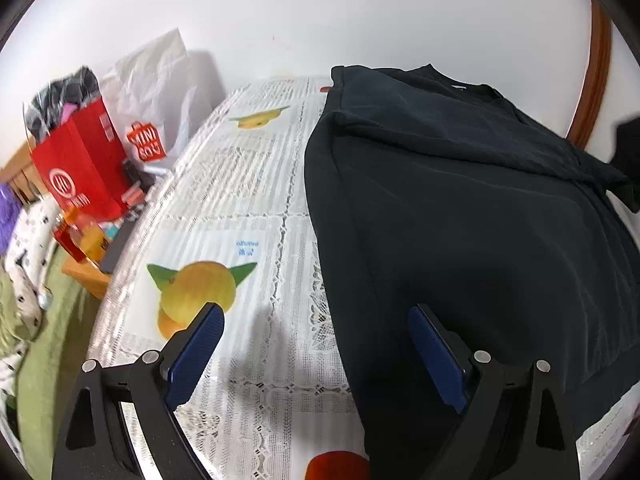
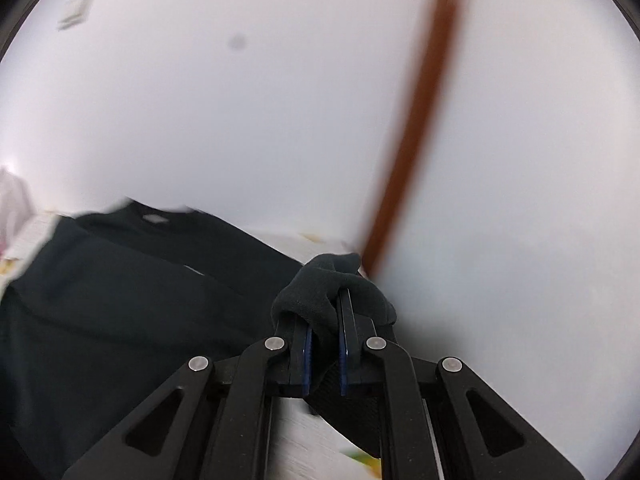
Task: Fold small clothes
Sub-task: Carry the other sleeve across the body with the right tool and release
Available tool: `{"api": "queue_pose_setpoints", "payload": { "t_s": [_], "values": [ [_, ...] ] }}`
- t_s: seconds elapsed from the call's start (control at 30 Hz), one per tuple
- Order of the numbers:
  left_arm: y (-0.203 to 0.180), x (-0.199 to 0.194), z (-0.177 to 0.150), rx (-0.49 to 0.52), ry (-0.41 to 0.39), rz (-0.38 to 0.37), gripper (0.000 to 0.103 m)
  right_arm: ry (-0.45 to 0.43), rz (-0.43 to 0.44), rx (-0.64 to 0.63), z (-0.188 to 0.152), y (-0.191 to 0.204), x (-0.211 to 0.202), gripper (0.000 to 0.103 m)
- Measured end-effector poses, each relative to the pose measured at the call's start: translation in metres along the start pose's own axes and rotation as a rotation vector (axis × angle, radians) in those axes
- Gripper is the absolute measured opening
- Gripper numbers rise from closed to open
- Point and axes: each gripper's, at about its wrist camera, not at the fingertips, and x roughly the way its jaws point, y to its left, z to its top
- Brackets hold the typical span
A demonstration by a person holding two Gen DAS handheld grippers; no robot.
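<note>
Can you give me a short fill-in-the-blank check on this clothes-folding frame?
1. The right gripper is shut on a bunch of ____ fabric.
2. The left gripper hangs with its jaws ____, holding nothing.
3. The dark shirt lies on a lace tablecloth printed with ____.
4. The tall paper bag at the left is ____.

Missing words: dark; open; fruit; red

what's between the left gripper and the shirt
Nothing visible. The left gripper is open above the tablecloth, its right finger already over the edge of the dark shirt, with no object between them. The right gripper is shut on a bunched part of the shirt.
</note>
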Motion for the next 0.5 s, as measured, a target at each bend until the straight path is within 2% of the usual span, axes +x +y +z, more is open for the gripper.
{"api": "queue_pose_setpoints", "payload": {
  "t_s": [0.13, 0.23, 0.3, 0.37, 0.4, 0.5],
  "values": [
    [0.004, 0.001, -0.003, 0.003, -0.003, -0.035, 0.093, -0.039, 0.142, -0.059, 0.035, 0.097, 0.022, 0.010],
    [0.007, 0.002, -0.004, -0.009, 0.007, -0.077, 0.093, -0.016, 0.249, -0.079, 0.035, 0.158, 0.041, 0.010],
    [0.010, 0.003, -0.005, -0.039, 0.016, -0.098, 0.093, 0.024, 0.297, -0.109, 0.023, 0.202, 0.061, 0.010],
    [0.013, 0.003, -0.007, -0.057, 0.035, -0.129, 0.093, 0.091, 0.319, -0.156, 0.005, 0.240, 0.086, 0.010],
    [0.015, 0.003, -0.007, -0.063, 0.044, -0.137, 0.093, 0.121, 0.321, -0.175, -0.001, 0.251, 0.112, 0.010],
    [0.019, -0.001, -0.009, -0.064, 0.044, -0.142, 0.093, 0.136, 0.293, -0.204, -0.024, 0.267, 0.133, 0.013]
  ]
}}
